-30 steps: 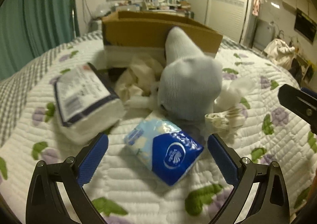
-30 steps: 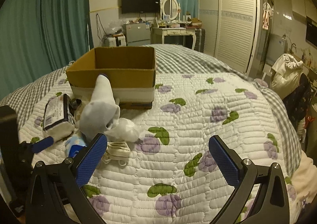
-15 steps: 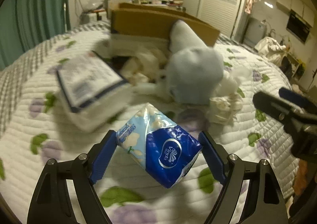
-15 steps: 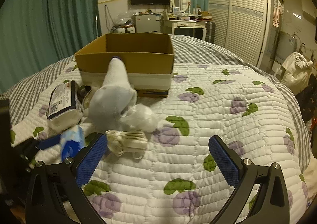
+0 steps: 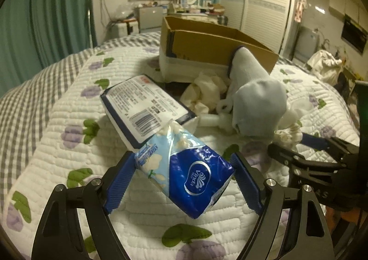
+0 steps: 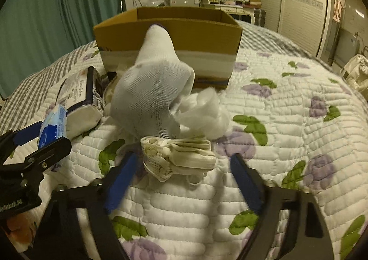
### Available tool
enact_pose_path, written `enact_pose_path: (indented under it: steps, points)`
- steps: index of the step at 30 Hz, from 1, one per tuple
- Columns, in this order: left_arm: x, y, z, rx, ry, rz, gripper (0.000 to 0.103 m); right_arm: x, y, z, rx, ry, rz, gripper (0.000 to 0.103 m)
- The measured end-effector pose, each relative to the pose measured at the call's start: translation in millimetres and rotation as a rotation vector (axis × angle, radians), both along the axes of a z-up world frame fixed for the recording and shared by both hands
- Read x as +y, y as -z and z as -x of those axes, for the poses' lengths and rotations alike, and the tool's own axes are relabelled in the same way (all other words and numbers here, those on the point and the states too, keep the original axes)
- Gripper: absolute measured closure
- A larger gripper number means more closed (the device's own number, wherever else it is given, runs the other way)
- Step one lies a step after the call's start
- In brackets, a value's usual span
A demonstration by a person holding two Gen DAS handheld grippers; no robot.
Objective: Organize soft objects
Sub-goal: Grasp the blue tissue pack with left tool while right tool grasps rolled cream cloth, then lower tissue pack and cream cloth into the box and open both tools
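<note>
A quilted white bedspread with purple flowers and green leaves fills both views. The left gripper has its two blue-padded fingers pressed against either side of a small blue and pale-blue plastic tissue packet, which is tilted and appears lifted clear of the quilt. Just behind it lies a larger white soft tissue pack with a dark border and barcode, its near corner hidden by the packet. Beyond that a white sock standing upright as if stuffed leans toward an open brown cardboard box with a white lower band; the inside of the box cannot be seen. Crumpled cream cloth sits between the sock and the box, partly hidden. In the right wrist view the right gripper has its fingers spread apart on either side of a folded cream bundle of fabric resting on the quilt, not visibly touching it; the left finger is blurred. A wad of white fluffy material touches the sock's base.
</note>
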State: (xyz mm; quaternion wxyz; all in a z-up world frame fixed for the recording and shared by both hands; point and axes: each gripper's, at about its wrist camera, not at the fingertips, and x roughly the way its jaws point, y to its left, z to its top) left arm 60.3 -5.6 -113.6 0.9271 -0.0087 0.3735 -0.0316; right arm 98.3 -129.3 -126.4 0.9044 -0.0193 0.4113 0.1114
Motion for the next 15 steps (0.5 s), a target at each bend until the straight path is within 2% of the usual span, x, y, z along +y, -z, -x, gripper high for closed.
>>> enact_pose_path:
  steps: [2, 8, 15]
  points:
    - [-2.6, -0.3, -0.4, 0.002, 0.006, -0.005, 0.020, -1.0, 1.7, 1.6, 0.011, -0.008, -0.016, 0.045]
    - [-8.5, -6.7, 5.2, 0.003, 0.014, -0.012, 0.020, -5.2, -14.4, 21.8, -0.032, -0.026, -0.047, 0.046]
    - [-13.2, -36.5, 30.5, -0.041, 0.046, 0.013, 0.020, -12.1, -50.1, 52.0, -0.092, -0.042, -0.039, 0.046]
